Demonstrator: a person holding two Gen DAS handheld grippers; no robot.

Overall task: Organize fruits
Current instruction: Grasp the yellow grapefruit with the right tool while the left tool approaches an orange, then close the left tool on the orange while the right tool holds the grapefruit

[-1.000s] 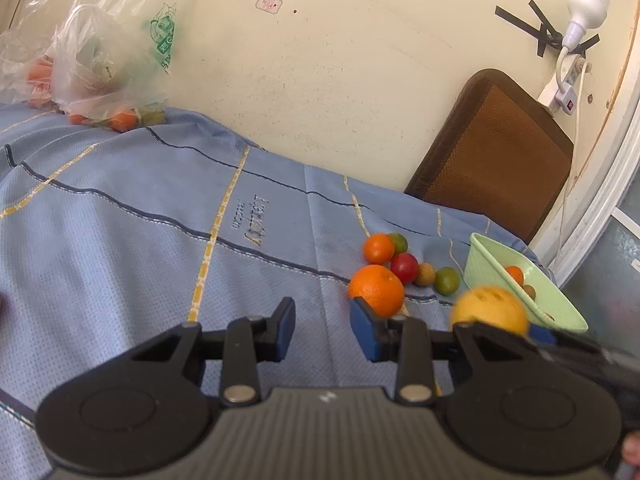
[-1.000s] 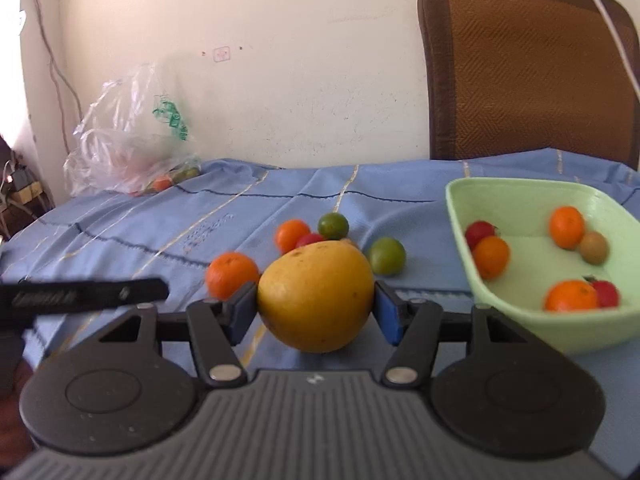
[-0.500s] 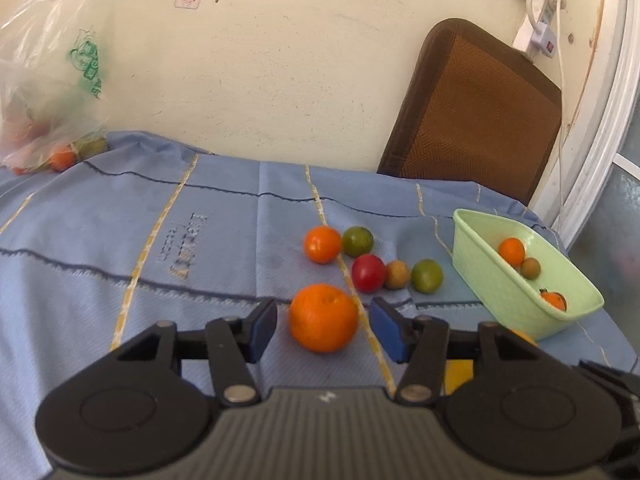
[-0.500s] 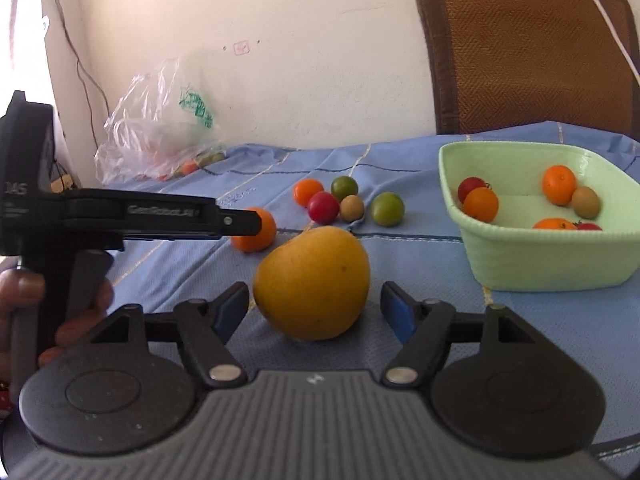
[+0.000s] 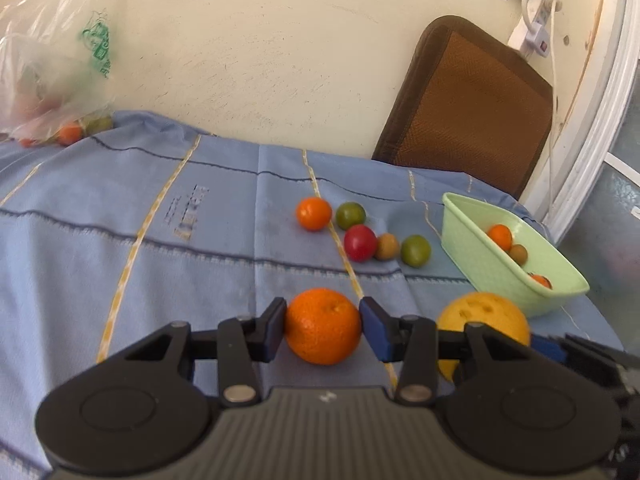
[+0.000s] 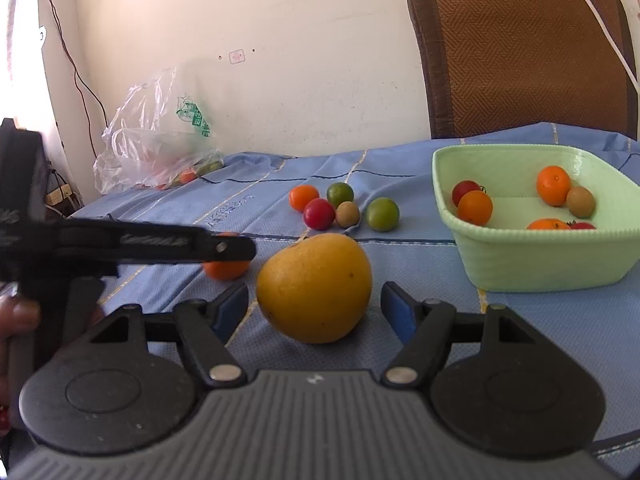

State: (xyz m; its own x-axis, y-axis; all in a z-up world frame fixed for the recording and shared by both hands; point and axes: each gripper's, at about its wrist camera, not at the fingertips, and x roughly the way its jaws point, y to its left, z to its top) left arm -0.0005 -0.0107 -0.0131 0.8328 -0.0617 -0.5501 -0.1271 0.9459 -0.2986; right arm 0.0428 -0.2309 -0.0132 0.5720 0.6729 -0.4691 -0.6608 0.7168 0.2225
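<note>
A worktop (image 5: 120, 208) covered in a blue cloth with yellow stripes, seen from two handheld grippers working side by side.

The left gripper (image 5: 322, 327) has its two blue pads pressed against either side of a round orange (image 5: 322, 326), which sits low on the cloth. The grip looks closed on the fruit, judging by the pads touching its skin, probably ready to lift it.

The right gripper (image 6: 314, 307) is open, its fingers spread well clear of a large yellow citrus fruit (image 6: 314, 286) that rests on the cloth between them without being touched. The fruit lies free, so it appears either just set down or about to be taken (the pictures alone do not settle which).

To the right stands a pale green plastic basin (image 6: 532, 256), already holding several small fruits — two orange ones, a red one and a brownish one are clear, with more at the near wall. This seems to be the collecting place, which explains why both grippers work just beside it.

Further back on the cloth, a loose cluster waits: a small orange fruit (image 5: 313, 213), two green ones, a red one (image 5: 360, 243) and a small brown one, touching or nearly so.

At the far left, against the wall, a clear plastic bag (image 6: 156, 152) holds more fruit. A brown woven chair back (image 6: 520, 48) stands behind the basin.
</note>
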